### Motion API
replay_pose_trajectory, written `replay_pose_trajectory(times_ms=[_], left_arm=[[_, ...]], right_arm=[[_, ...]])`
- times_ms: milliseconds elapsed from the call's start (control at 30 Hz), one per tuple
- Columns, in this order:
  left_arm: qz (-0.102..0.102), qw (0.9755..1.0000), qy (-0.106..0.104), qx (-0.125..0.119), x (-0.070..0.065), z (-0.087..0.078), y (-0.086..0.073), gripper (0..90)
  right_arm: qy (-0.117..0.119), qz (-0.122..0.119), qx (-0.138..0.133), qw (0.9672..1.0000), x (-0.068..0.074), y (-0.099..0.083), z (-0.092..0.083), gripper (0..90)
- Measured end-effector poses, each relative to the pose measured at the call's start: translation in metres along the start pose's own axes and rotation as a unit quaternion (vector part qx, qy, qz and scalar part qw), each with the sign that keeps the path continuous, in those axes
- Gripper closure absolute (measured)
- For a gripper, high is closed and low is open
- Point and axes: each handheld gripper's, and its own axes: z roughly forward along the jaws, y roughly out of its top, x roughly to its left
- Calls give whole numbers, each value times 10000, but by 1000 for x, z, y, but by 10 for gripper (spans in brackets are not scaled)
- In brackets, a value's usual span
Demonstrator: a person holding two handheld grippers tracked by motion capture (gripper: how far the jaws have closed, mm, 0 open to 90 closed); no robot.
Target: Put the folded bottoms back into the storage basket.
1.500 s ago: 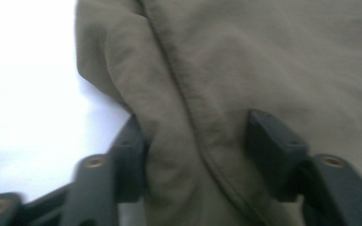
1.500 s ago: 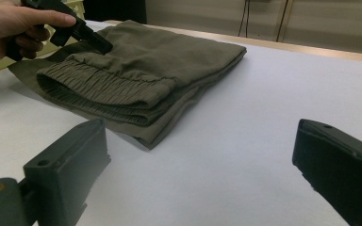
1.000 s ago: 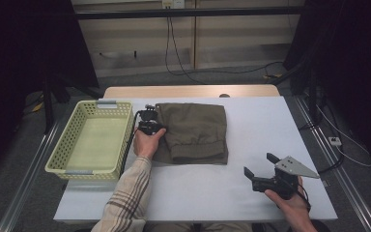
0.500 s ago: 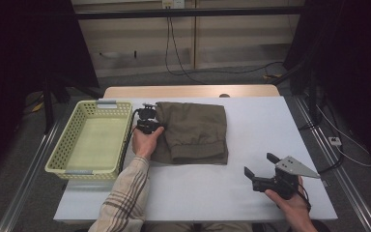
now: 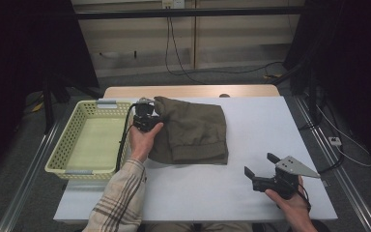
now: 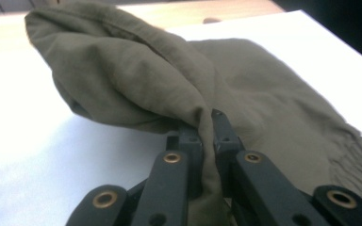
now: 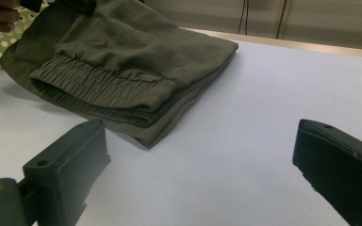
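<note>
A white-topped bench with a bare wooden strip along its far edge stands on grey floor. Behind it runs a pale panelled wall with black cables trailing down. Both sides of the room lie dark.

A pale yellow basket sits at nine o'clock on the white table. Black cables trail over the floor at twelve o'clock.

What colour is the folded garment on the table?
Olive green: the folded garment shows its colour best in the high view.
</note>
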Motion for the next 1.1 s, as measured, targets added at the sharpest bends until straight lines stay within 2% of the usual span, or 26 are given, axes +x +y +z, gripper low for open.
replay_pose_trajectory(times_ms=[33,133,367,433,467,567,600,867,1100], left_arm=[[0,10000,0,0,0,0,0,867],[311,9995,0,-112,-9,-7,3,867],[514,9981,-112,-317,-19,-17,7,868],[506,9979,-132,-375,-21,-18,8,868],[627,9972,-135,-396,-23,-21,10,868],[704,9965,-116,-426,-27,-24,11,868],[931,9950,-40,-354,-34,-25,10,868],[968,9937,-173,-540,-40,-38,12,868],[1008,9924,-203,-674,-43,-44,15,869]], right_arm=[[0,1,-2,10000,0,0,0,38],[5,-18,-7,10000,-1,0,-1,38],[10,-5,-2,10000,1,0,0,38],[11,-13,-2,10000,0,0,0,38],[-4,-9,-2,10000,0,0,0,38],[-10,-6,1,10000,0,0,0,38],[2,-10,1,10000,0,0,0,38],[15,-9,-6,10000,1,0,0,39],[31,20,2,10000,1,0,0,39]])
